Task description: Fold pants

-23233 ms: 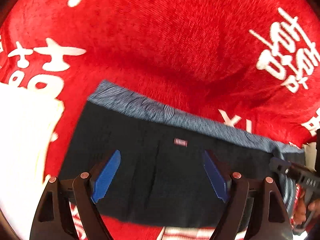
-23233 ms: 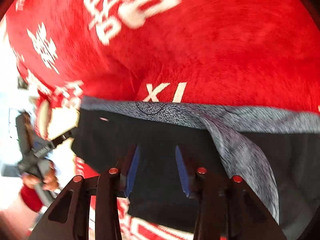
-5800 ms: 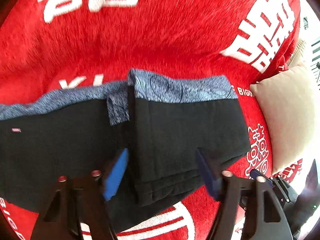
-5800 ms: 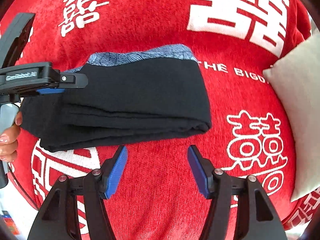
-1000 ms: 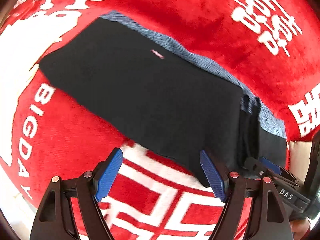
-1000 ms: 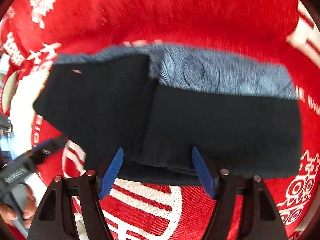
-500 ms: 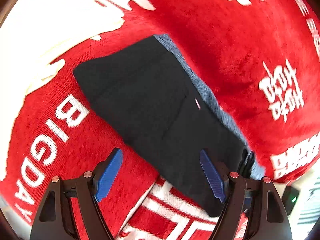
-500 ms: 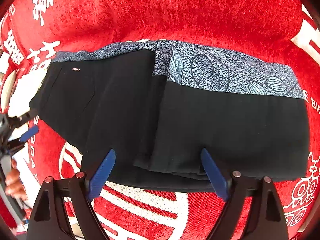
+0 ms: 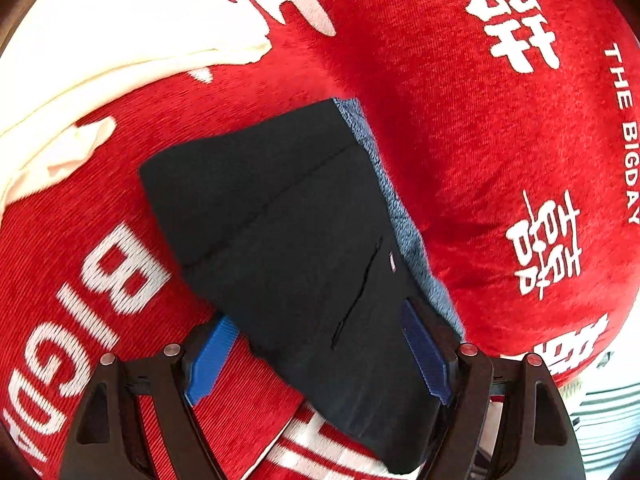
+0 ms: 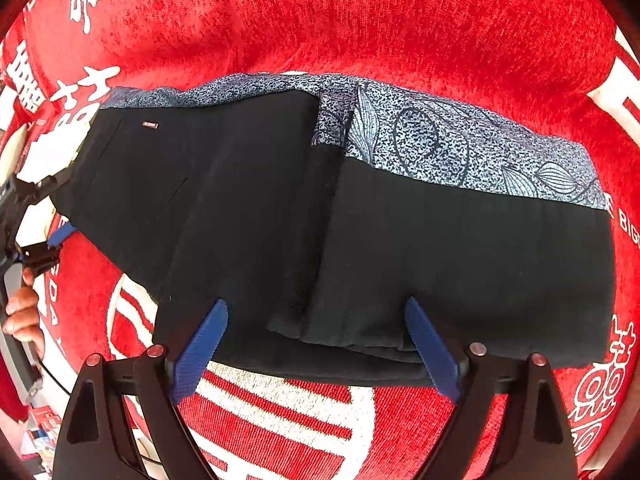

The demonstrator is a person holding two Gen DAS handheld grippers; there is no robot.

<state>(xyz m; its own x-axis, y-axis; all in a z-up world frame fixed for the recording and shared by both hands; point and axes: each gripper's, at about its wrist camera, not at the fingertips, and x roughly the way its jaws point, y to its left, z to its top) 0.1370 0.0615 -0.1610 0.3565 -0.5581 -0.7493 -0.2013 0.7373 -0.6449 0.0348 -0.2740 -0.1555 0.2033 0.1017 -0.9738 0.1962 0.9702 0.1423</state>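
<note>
Pants, black with a blue-grey patterned waistband, lie folded mid-frame on red cloth. Left gripper gapes; right gripper is spreading, nothing clamped.

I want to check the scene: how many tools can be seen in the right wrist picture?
2. The right tool fills the bottom, above the pants' near edge, jaws opening. The left tool is at the left edge, at the pants' end.

Both wrist cameras look steeply down, close over the black pants on the red blanket; the right view catches the left claw at its left edge.
</note>
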